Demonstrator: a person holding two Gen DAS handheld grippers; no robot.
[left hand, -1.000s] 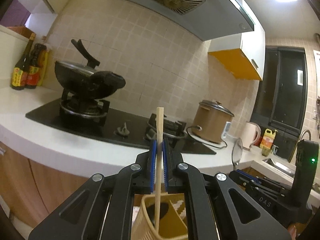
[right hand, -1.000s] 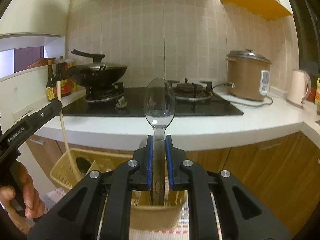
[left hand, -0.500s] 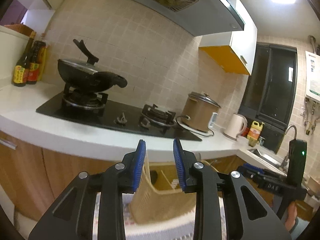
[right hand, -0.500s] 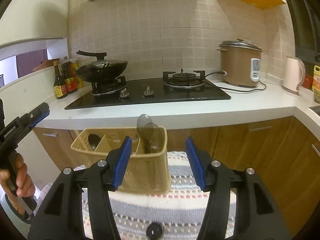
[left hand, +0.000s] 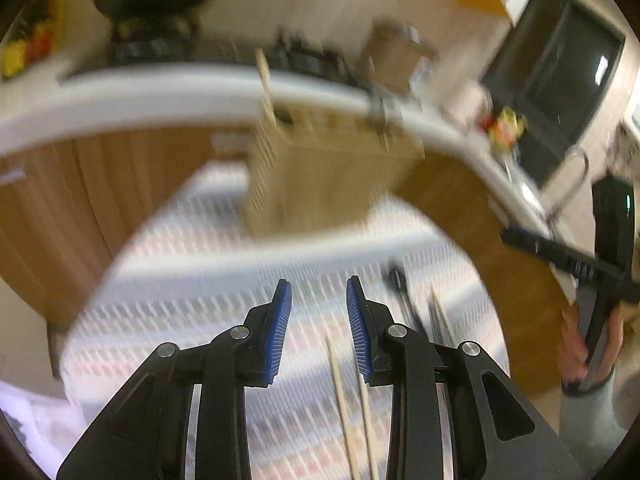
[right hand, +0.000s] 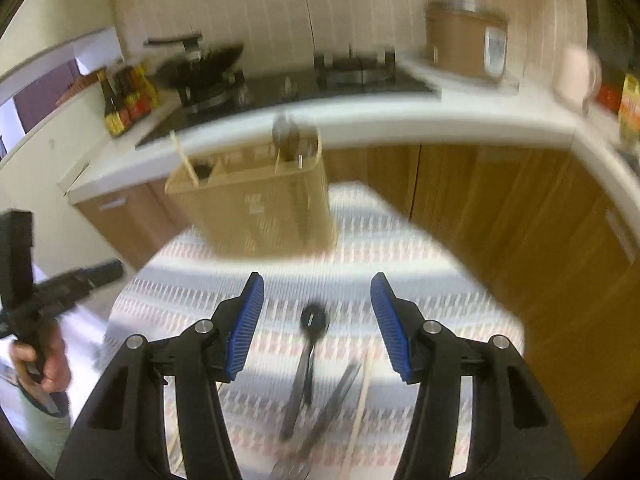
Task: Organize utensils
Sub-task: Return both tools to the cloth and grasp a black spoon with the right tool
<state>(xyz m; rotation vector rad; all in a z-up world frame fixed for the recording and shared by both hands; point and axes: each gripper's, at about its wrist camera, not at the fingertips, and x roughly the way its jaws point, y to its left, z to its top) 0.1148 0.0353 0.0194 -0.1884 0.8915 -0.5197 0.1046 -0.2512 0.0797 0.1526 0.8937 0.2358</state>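
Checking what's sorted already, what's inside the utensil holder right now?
In the utensil holder: a chopstick at its left end, a spoon at its right. The walls hide their lower parts and anything deeper.

A white worktop [right hand: 400, 124] curves across the upper frame, wooden cabinets [right hand: 500, 208] beneath. Behind it is a beige tiled wall [right hand: 320, 0]. A dark window [left hand: 560, 80] sits at upper right in the left view. Both views are blurred.
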